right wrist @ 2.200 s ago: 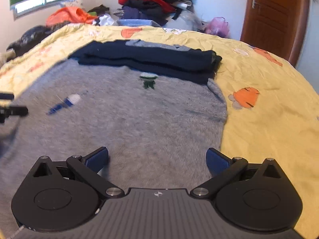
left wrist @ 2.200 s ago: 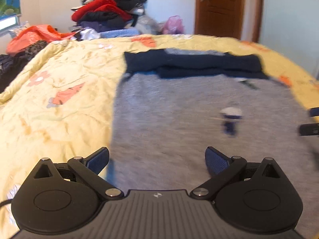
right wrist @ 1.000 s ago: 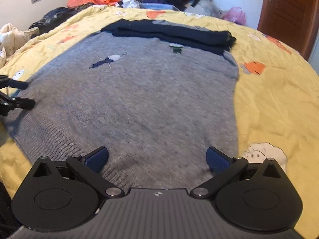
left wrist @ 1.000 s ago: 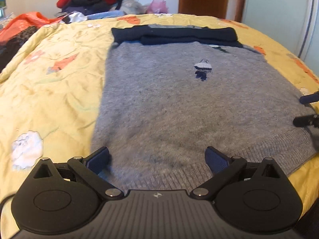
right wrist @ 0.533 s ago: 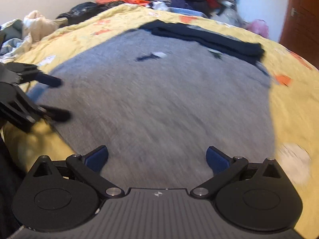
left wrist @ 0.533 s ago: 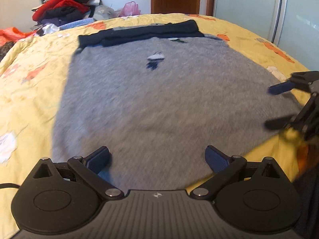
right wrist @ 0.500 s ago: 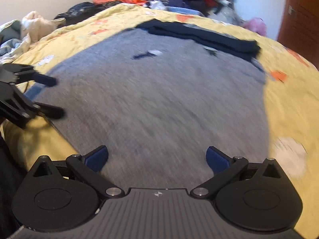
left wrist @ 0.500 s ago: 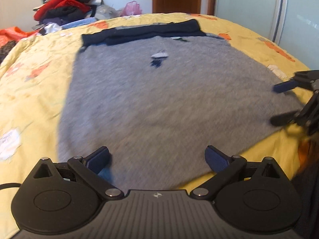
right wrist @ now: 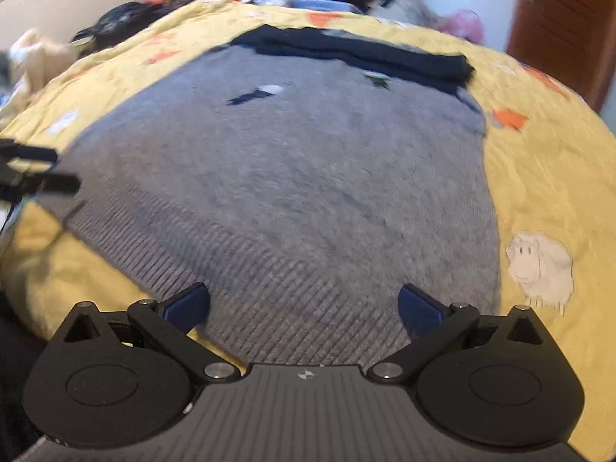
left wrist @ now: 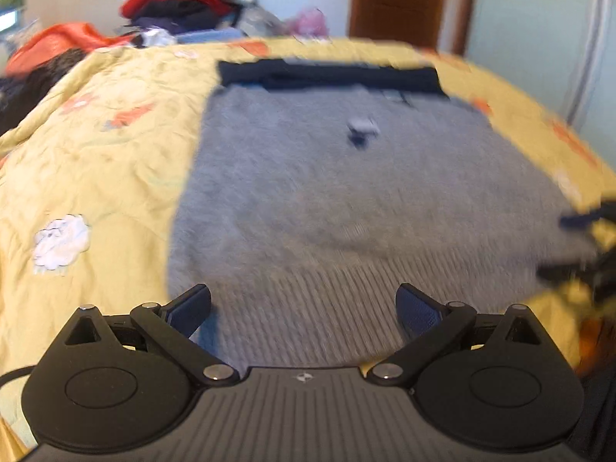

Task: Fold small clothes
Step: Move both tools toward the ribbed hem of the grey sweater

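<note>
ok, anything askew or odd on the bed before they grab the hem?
Nothing stands out. The grey sweater lies flat on the yellow quilt, ribbed hem nearest, dark sleeves folded across its far end. Both the left hand-held gripper and right hand-held gripper are open over the hem.

The grey sweater (right wrist: 292,177) is fuzzy matt knit, ribbed along its hem. Beneath it, the yellow bedspread (left wrist: 96,161) is smooth, slightly crinkled printed cloth. Beyond the sweater's collar, the door (left wrist: 396,0) is glossy brown wood. The right tool (right wrist: 304,304) is matt black plastic with shiny metal pivots.
</note>
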A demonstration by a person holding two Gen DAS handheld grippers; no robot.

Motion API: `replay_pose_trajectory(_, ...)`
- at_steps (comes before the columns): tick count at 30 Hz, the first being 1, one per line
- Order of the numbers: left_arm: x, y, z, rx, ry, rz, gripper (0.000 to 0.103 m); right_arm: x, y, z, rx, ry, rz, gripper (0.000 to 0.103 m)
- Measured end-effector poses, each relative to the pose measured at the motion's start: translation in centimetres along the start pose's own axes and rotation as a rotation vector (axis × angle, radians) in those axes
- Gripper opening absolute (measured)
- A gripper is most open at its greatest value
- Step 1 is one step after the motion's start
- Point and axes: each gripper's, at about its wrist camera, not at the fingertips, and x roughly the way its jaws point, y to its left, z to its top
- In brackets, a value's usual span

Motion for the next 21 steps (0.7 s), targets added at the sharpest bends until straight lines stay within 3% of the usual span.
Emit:
replay_pose_trajectory(2, 0.1, -0.3, -1.0, 0.038, -0.013, 0.008, 0.103, -0.3, -0.2, -0.3, 0.01, 0.002, -0.007, 0.103)
replay_pose_trajectory(8, -0.9, 0.6, -0.5, 0.025, 0.015, 0.0, 0.103, -0.7, -0.9, -0.4, 0.032, 0.037, -0.018, 0.103)
replay_pose_trajectory(15, -0.7, -1.4, 1.7, 0.01, -0.063, -0.055, 0.103, -0.4, -0.3, 0.6, 0.036, 0.066, -0.03, 0.103)
replay_pose_trajectory(18, 1.2, -2.6, 1.5, 0.032, -0.016, -0.07, 0.103, -0.1, -0.4, 0.4, 0.034, 0.067, -0.027, 0.103)
replay_pose_trajectory(19, 2.0, -2.9, 1.0, 0.052, 0.006, -0.044, 0.103, -0.1, -0.6, 0.2, 0.035, 0.057, -0.021, 0.103)
replay_pose_trajectory(21, 1.6, -2.8, -0.1, 0.077, -0.05, -0.044, 0.103, -0.2, -0.9, -0.2, 0.026, 0.043, -0.015, 0.103)
